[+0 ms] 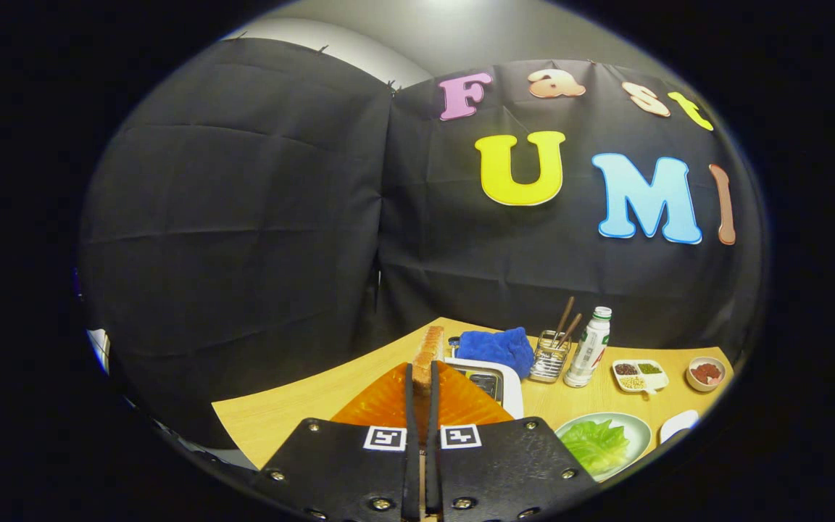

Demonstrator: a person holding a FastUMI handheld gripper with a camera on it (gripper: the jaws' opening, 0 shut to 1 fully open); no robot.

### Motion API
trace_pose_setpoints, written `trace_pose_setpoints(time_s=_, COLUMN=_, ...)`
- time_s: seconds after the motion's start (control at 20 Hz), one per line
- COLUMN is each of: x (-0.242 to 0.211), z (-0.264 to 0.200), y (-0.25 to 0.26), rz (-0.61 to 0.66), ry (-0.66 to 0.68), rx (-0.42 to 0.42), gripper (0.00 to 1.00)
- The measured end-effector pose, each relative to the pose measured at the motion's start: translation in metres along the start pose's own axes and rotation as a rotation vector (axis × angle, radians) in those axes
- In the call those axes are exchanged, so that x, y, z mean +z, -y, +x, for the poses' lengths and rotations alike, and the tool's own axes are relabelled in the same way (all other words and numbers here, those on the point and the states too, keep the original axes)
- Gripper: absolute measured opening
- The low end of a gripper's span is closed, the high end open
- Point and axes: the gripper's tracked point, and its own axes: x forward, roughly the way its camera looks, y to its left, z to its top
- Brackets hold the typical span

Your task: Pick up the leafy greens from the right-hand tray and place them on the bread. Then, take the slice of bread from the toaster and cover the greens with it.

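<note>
Fingers (422,377) clamped edge-on around a slice of bread (429,354), held above an orange plate (388,402). Just beyond, a white toaster (493,377) on the table (294,406). Right of the fingers, leafy greens (595,444) lying on a pale green tray (638,428).

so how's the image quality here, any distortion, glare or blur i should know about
Gripper view: strong fisheye bending, so the table edge curves and the booth wall bulges. Light falls from overhead, with a bright patch on the wall above the cloth. No harsh glare on the leafy greens. The bread slice clamped in the gripper is slightly soft; the bottle looks sharp.
</note>
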Motion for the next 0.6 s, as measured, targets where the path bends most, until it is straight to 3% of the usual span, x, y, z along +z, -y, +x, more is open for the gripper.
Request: trace_pose_setpoints(time_s=0.6, x=0.052, z=-0.016, y=0.019, rz=0.044, ry=0.092, rx=-0.007, gripper=0.03)
